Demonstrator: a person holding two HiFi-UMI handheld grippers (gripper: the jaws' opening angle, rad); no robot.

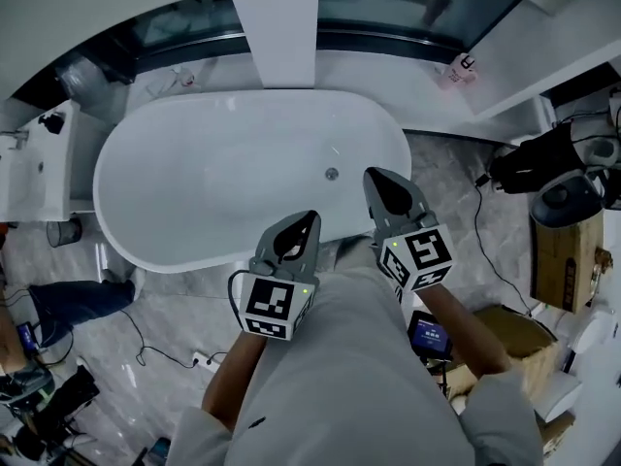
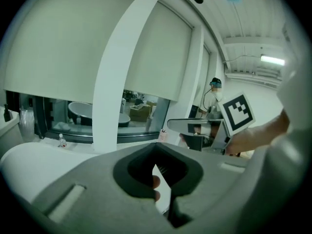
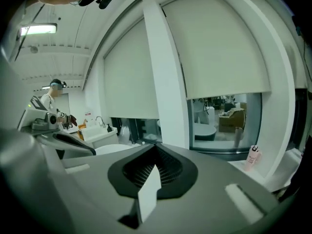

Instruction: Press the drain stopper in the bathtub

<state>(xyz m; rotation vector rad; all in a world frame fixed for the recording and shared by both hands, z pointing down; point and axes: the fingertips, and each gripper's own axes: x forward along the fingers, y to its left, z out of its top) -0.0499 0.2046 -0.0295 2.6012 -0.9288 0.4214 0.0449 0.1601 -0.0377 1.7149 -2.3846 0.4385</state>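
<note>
Step in hand, as I judge it: the approach, with no press made yet; both tools hover at the near long edge of the white oval bathtub (image 1: 194, 178), held above its rim. The left gripper (image 1: 310, 219) has its jaws closed together on nothing; its own view shows the dark pads meeting and only the window wall beyond. The right gripper (image 1: 374, 178) is likewise closed and empty, its tip reaching over the tub's right end.

The small round silver drain stopper (image 1: 332, 174) sits on the tub floor, on about the long centre line and toward the right end, well clear of the left end; in the head view the right gripper's tip lies just beside it, though I cannot tell how high above it; neither gripper view shows the stopper.

Next move, to my mind: tilt the right gripper nose-down, bring its closed tip over the disc, then push straight down; the glossy floor could let the tip skid off.
</note>
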